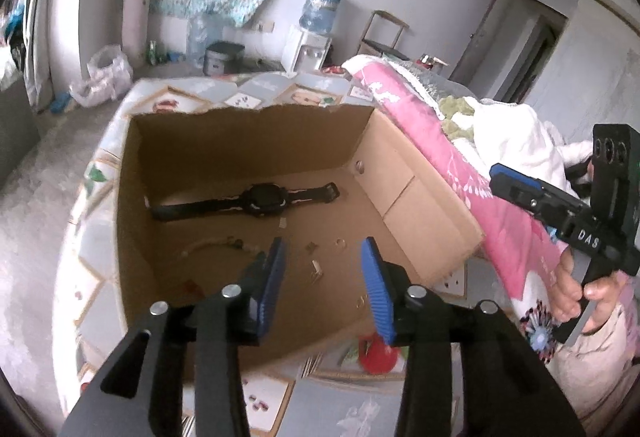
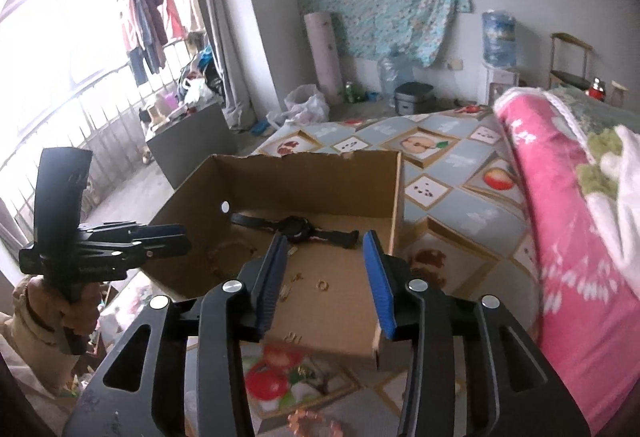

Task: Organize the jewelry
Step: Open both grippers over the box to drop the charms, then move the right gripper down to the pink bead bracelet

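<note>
An open cardboard box (image 1: 248, 113) (image 2: 304, 155) stands on a bed. On its floor lie a black wristwatch (image 1: 256, 199) (image 2: 296, 229), a pale beaded bracelet (image 1: 212, 247) (image 2: 224, 257), a small gold ring (image 1: 340, 244) (image 2: 321, 284) and several tiny gold pieces (image 1: 316, 269). My left gripper (image 1: 324, 249) (image 2: 180, 237) hovers over the box's near side, open, with nothing between its blue pads. My right gripper (image 2: 326, 243) (image 1: 500, 177) is also open and empty, held over the box's right part. A coppery bracelet (image 2: 316, 423) lies on the sheet outside the box.
A pink quilt (image 1: 440, 157) (image 2: 560, 237) is heaped right beside the box. The box rests on a fruit-patterned sheet (image 1: 256, 99) (image 2: 448, 157). A person's hand (image 1: 576, 293) holds the right gripper's handle. Beyond the bed are the floor, bags and a water dispenser (image 1: 316, 33).
</note>
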{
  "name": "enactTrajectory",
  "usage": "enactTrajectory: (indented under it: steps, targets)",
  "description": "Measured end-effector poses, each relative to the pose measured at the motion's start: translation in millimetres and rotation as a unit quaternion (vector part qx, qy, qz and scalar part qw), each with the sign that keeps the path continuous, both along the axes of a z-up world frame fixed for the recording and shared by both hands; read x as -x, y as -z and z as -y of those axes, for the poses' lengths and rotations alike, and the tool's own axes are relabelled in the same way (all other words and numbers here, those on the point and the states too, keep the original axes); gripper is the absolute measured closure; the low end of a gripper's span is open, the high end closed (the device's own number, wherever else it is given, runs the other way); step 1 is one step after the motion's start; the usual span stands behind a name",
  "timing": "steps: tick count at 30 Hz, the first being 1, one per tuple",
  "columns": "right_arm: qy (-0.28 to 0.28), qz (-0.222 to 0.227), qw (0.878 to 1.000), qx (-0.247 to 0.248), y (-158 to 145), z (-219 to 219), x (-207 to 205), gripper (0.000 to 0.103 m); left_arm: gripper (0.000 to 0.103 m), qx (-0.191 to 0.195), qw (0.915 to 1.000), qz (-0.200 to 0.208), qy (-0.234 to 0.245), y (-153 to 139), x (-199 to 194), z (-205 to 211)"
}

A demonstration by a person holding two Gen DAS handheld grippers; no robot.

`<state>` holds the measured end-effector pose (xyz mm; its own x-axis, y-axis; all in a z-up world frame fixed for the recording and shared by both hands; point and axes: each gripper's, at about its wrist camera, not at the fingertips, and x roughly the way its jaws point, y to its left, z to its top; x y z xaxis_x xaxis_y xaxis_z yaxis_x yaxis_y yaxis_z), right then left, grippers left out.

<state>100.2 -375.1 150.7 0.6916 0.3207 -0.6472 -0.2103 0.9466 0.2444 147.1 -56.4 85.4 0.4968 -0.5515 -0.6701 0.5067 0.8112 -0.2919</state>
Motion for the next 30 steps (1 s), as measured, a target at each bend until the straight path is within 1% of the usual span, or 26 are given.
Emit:
enactTrajectory:
  steps: [2,3,4,5,7,9,11,13,15,16,19,22,24,26,28,30]
  targets:
    - [0.004,0.003,1.000,-0.005,-3,3,15,0.054,0.056,-0.008,0.9998,0.019,0.002,-7,16,-6]
    - [0.005,0.003,1.000,-0.008,-4,4,20,0.053,0.052,-0.016,0.9994,0.031,0.004,-11,27,-10]
    - [0.004,0.002,1.000,-0.013,-4,4,28,0.050,0.046,-0.025,0.9988,0.041,0.006,-13,36,-13]
    - [0.002,0.003,1.000,-0.015,-4,4,34,0.048,0.043,-0.032,0.9981,0.051,0.010,-15,44,-15]
    - [-0.004,0.001,1.000,-0.020,-2,3,47,0.047,0.029,-0.047,0.9959,0.071,0.029,-19,64,-19]
    - [-0.006,-0.007,1.000,-0.023,3,1,56,0.046,0.022,-0.066,0.9928,0.083,0.055,-17,82,-20]
    - [-0.001,-0.027,0.999,-0.026,15,3,62,0.046,0.019,-0.087,0.9894,0.085,0.080,-10,99,-18]
    - [0.011,-0.058,0.998,-0.032,34,6,64,0.046,0.017,-0.099,0.9871,0.079,0.098,0,109,-16]
    - [0.023,-0.095,0.995,-0.029,57,8,63,0.046,0.017,-0.105,0.9869,0.063,0.105,13,113,-11]
    - [0.027,-0.108,0.993,-0.027,66,8,64,0.047,0.017,-0.107,0.9881,0.044,0.102,24,112,-9]
    - [0.038,-0.162,0.986,-0.031,99,8,63,0.057,0.017,-0.108,0.9899,0.008,0.092,48,106,-4]
    - [0.042,-0.193,0.980,-0.009,121,1,62,0.066,0.017,-0.131,0.9884,-0.013,0.075,70,98,3]
    - [0.039,-0.201,0.979,0.003,127,-2,59,0.070,0.017,-0.142,0.9872,-0.023,0.068,81,95,7]
    - [0.038,-0.212,0.976,0.025,136,-8,56,0.078,0.017,-0.159,0.9854,-0.039,0.048,92,89,8]
    - [0.035,-0.207,0.977,0.041,136,-12,55,0.080,0.017,-0.167,0.9841,-0.051,0.030,97,84,7]
    - [0.035,-0.206,0.977,0.050,137,-17,55,0.087,0.017,-0.170,0.9832,-0.065,0.010,101,79,5]
